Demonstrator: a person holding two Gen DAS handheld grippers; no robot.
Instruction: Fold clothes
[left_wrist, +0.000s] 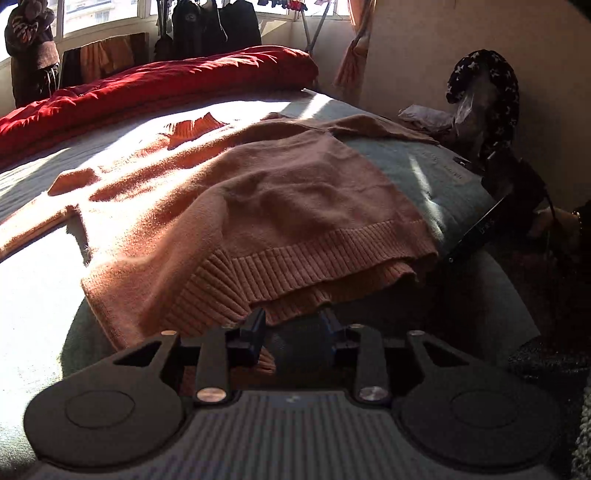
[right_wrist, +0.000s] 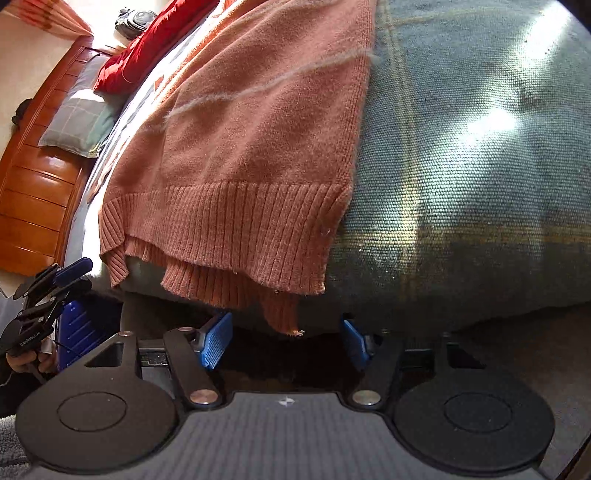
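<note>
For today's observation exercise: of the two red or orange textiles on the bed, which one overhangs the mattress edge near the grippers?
The orange knit sweater: its ribbed hem hangs over the edge. The red quilt lies bunched at the far side.

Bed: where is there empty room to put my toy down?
Bare sheet lies right of the sweater, and a sunlit strip runs between the sweater and the red quilt. The far corner by the wall is crowded with bags.

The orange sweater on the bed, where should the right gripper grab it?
Grip the orange sweater by its ribbed hem, coming from the bed's near edge. That corner overhangs the mattress, directly ahead of the open right gripper, so a finger probably slips underneath.
</note>
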